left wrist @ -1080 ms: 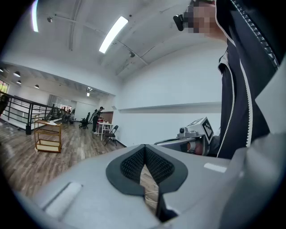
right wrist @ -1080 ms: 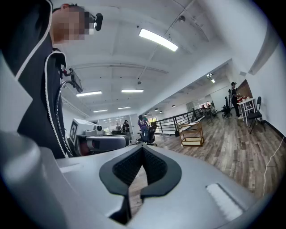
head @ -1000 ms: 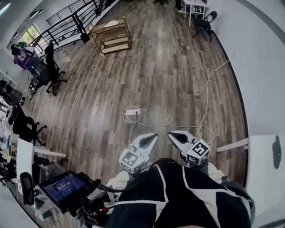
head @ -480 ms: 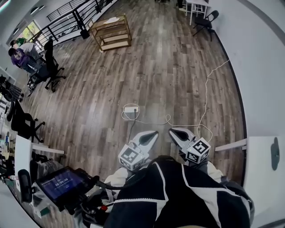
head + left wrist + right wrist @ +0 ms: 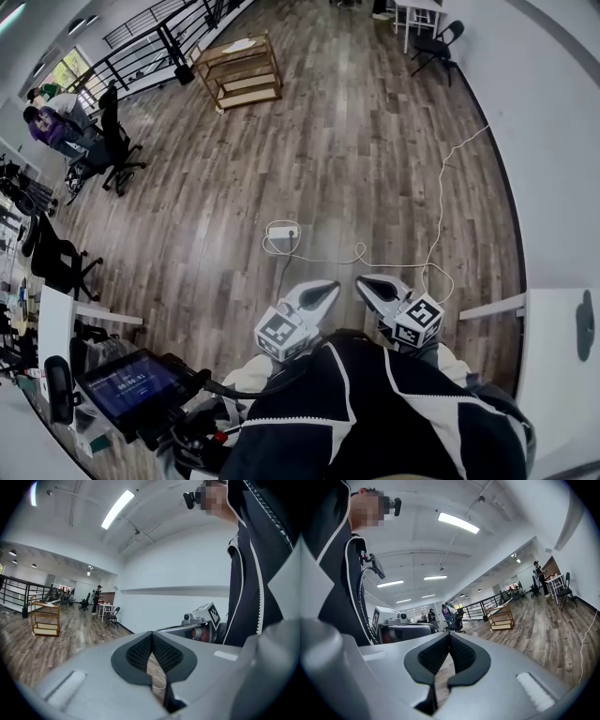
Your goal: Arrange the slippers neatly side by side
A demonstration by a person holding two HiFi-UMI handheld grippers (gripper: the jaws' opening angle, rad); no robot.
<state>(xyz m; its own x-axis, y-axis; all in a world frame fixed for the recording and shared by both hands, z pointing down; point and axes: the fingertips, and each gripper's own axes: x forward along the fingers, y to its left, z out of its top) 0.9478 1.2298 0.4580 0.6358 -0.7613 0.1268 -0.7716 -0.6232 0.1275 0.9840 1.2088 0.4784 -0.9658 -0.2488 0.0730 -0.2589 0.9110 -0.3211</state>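
Observation:
No slippers show in any view. In the head view both grippers are held close to the person's chest, above the wooden floor (image 5: 356, 159). My left gripper (image 5: 323, 292) is shut with nothing between its pads. My right gripper (image 5: 367, 284) is shut too, also with nothing held. In the left gripper view the black pads (image 5: 152, 645) meet at their tips, and the right gripper's marker cube (image 5: 209, 614) shows beside the person's dark jacket. In the right gripper view the pads (image 5: 450, 652) touch, with the left gripper (image 5: 403, 629) at the side.
A white power strip (image 5: 281, 232) with a white cable (image 5: 441, 206) lies on the floor ahead. A wooden cart (image 5: 239, 70) stands far back. Office chairs (image 5: 108, 155) and people are at the left. A white wall runs along the right. A tablet (image 5: 127, 386) sits lower left.
The head view has shifted slightly; the floor scene sits a little lower and to the right. Both grippers stay shut and near the chest.

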